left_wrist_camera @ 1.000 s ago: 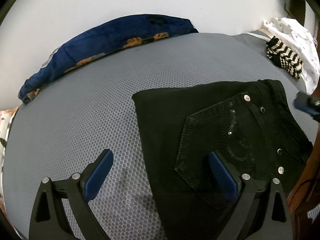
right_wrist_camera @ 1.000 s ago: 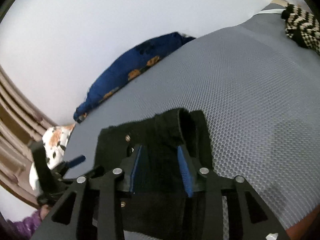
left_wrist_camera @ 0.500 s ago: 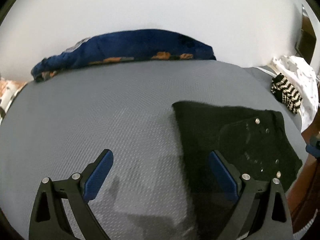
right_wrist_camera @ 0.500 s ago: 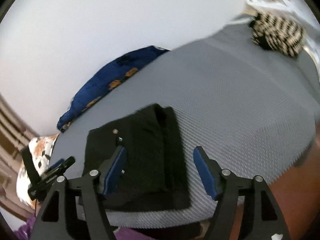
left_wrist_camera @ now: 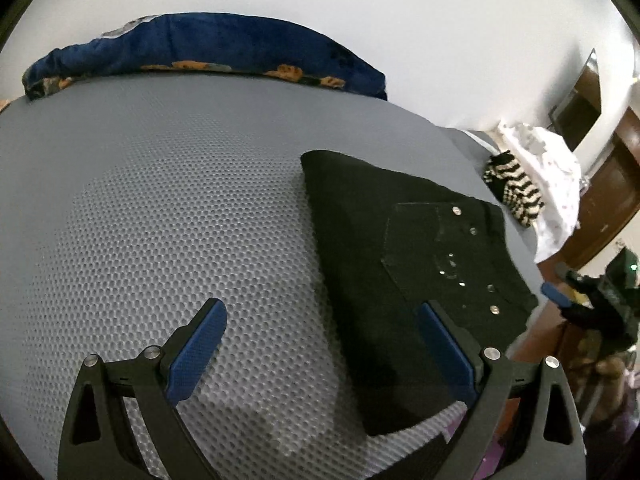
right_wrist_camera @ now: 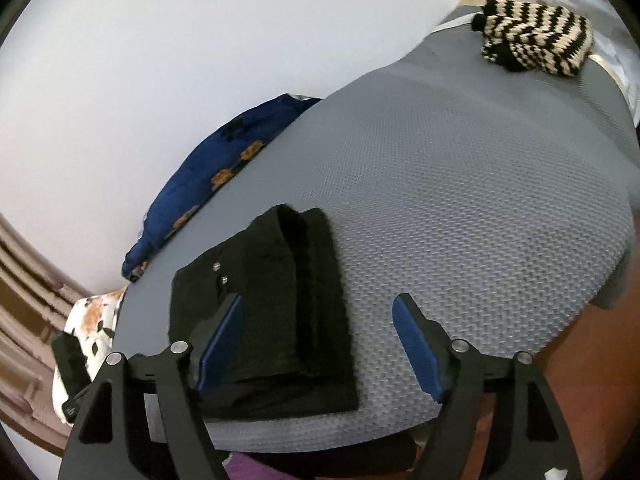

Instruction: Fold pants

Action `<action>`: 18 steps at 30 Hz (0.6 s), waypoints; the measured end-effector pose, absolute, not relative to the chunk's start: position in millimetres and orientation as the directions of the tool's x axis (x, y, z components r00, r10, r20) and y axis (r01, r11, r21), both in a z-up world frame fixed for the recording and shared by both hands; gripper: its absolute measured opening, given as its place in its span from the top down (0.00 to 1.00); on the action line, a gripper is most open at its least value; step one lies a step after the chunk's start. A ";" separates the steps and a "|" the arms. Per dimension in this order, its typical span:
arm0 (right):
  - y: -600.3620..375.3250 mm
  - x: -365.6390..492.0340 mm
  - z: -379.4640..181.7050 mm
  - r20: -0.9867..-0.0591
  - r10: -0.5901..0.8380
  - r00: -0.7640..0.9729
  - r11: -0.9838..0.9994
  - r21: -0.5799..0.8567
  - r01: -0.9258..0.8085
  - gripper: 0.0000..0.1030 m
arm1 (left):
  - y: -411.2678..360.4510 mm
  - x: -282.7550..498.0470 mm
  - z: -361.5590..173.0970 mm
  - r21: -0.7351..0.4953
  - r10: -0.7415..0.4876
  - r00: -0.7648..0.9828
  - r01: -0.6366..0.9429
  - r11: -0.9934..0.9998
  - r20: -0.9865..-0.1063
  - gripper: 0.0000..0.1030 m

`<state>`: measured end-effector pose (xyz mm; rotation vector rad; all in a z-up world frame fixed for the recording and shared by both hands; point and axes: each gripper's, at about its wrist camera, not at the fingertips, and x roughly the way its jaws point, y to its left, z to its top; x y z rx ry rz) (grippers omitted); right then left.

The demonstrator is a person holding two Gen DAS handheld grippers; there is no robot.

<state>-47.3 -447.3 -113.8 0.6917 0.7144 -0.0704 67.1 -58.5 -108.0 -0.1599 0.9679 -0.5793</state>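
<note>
Black pants [left_wrist_camera: 408, 264] lie folded into a compact rectangle on the grey mesh bed surface [left_wrist_camera: 160, 220], back pocket with metal studs facing up. In the right wrist view the same pants [right_wrist_camera: 280, 300] rest near the bed's front edge. My left gripper [left_wrist_camera: 320, 328] hangs open above the bed, its right finger over the pants' near edge, nothing between the pads. My right gripper [right_wrist_camera: 318, 328] has its jaws opening wide; its left finger is above the pants, and the pads do not press the cloth.
A dark blue blanket [left_wrist_camera: 208, 52] with orange prints lies along the wall at the back. A black and cream striped knit [right_wrist_camera: 536, 44] and white cloth [left_wrist_camera: 548, 184] sit at the bed's far corner. The bed's front edge [right_wrist_camera: 320, 428] drops off close to the pants.
My right gripper let go of the pants' waistband, opened and drew back. The left gripper swung left and pulled away, so the pants now look smaller and further right.
</note>
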 end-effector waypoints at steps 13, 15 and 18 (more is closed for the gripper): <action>-459.9 -46.4 -134.3 -0.626 0.231 0.745 0.742 0.609 0.282 0.28 | -51.8 53.5 -100.1 -0.393 -0.541 0.442 0.385 0.835 -0.716 0.07; -463.5 -45.4 -142.1 -0.617 0.267 0.741 0.702 0.651 0.289 0.28 | -50.7 53.1 -100.0 -0.405 -0.553 0.439 0.389 0.827 -0.708 0.07; -459.6 -42.2 -147.0 -0.619 0.288 0.730 0.696 0.659 0.284 0.28 | -52.0 55.9 -99.6 -0.430 -0.583 0.432 0.404 0.807 -0.688 0.07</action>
